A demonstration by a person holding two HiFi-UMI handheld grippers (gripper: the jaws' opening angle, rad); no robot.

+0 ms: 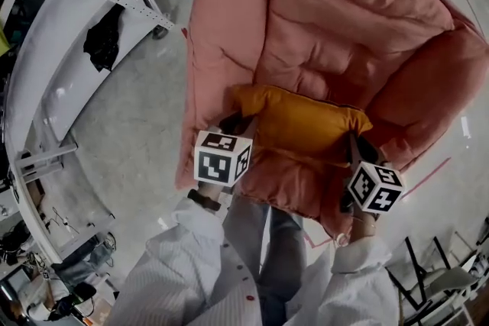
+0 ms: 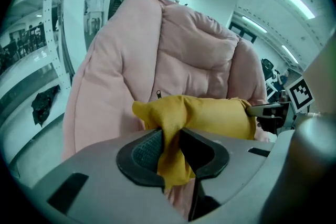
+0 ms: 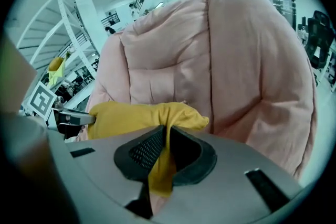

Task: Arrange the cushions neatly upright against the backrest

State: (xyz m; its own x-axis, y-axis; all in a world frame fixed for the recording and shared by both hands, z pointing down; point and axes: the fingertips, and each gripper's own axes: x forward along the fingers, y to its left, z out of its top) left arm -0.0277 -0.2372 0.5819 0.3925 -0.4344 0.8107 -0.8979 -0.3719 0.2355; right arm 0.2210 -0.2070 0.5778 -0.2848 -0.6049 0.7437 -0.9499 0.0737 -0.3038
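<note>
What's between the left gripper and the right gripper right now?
The yellow cushion spans the gap, the left gripper and right gripper each pinching a corner; the head view shows it.

White long-sleeved coat [image 1: 191, 275], fine ribbed weave, both sleeves the same. Blue-grey trousers [image 1: 263, 240]. Dark band [image 1: 203, 198] at the left cuff. Left tongs [image 2: 170, 150]: smooth grey moulded shell, 2 black pads [image 2: 144, 152] with mesh texture, dark rectangular slots [image 2: 65, 192] in the shell. Right tongs [image 3: 165, 152]: same build. Each carries 1 white cube with black square markers: left cube [image 1: 222, 157], right cube [image 1: 376, 187].
</note>
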